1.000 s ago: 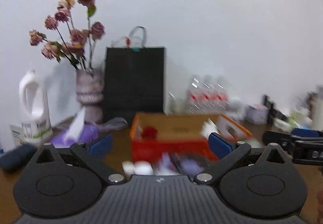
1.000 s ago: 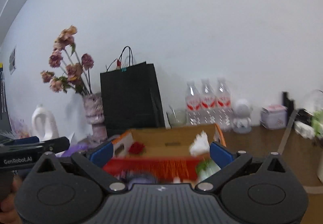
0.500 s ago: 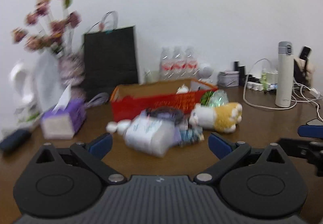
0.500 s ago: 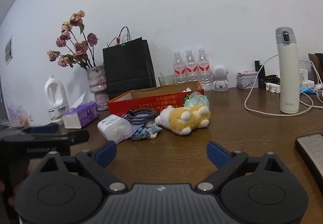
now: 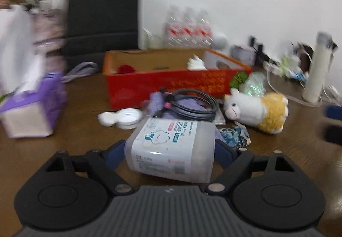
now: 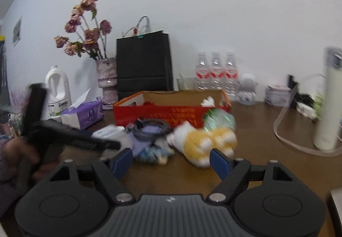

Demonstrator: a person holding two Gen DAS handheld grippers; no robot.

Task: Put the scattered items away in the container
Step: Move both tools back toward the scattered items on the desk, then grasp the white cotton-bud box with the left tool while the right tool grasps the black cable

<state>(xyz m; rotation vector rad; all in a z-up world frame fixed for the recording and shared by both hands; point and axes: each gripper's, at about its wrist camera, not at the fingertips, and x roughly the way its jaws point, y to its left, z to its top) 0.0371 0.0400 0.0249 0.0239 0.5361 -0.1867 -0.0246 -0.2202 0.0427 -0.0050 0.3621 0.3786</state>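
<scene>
A red cardboard box (image 5: 171, 85) stands open on the brown table, also in the right wrist view (image 6: 168, 114). In front of it lie a translucent wipes pack (image 5: 173, 148), a coiled grey cable (image 5: 192, 102) on purple cloth, a white-and-yellow plush sheep (image 5: 256, 109), a crumpled blue wrapper (image 5: 234, 137) and white caps (image 5: 121, 117). My left gripper (image 5: 171, 152) is open, its blue fingers either side of the wipes pack. My right gripper (image 6: 171, 161) is open and empty, just in front of the plush sheep (image 6: 205, 143) and wrapper (image 6: 154, 153).
A purple tissue box (image 5: 32, 111) sits left. Behind the box are a black paper bag (image 6: 143, 64), a vase of dried flowers (image 6: 105, 78), water bottles (image 6: 215, 72) and a detergent jug (image 6: 57, 93). A white thermos (image 6: 328, 100) and cables stand right.
Both grippers have moved forward and down toward the pile. The left gripper's fingers now flank the wipes pack; the right one has closed in on the plush sheep.
</scene>
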